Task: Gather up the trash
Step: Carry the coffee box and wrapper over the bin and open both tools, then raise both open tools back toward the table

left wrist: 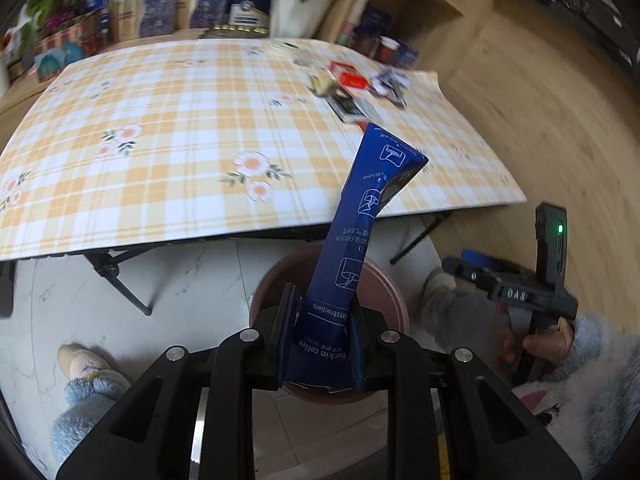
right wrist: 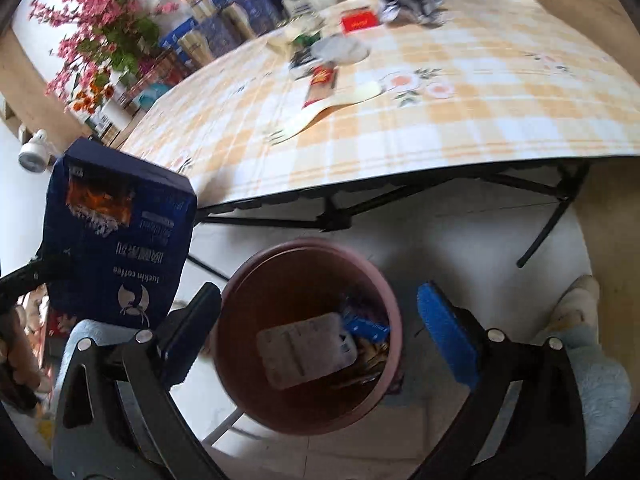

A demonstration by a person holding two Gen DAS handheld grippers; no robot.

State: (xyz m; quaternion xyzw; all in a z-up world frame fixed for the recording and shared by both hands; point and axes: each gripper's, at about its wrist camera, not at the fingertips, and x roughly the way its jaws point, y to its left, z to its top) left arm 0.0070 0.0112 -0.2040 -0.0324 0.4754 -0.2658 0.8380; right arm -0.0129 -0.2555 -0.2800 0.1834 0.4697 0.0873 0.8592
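Note:
My left gripper (left wrist: 322, 320) is shut on a flattened blue Luckin Coffee box (left wrist: 352, 248), holding it upright above the pink waste bin (left wrist: 394, 300) on the floor. The same box (right wrist: 120, 240) shows at the left of the right wrist view. My right gripper (right wrist: 320, 316) is open and empty, its jaws wide apart above the bin (right wrist: 384, 280), which holds a white wrapper (right wrist: 308, 348) and other scraps. More trash lies on the checked tablecloth: a red packet (right wrist: 358, 22), crumpled foil (right wrist: 412, 4), a white plastic fork (right wrist: 328, 110) and a red sachet (right wrist: 322, 84).
The folding table (left wrist: 160, 140) with black legs stands just beyond the bin. Boxes, flowers (right wrist: 100, 28) and shelves line the far side. My slippered feet (left wrist: 80, 364) are on the white floor beside the bin.

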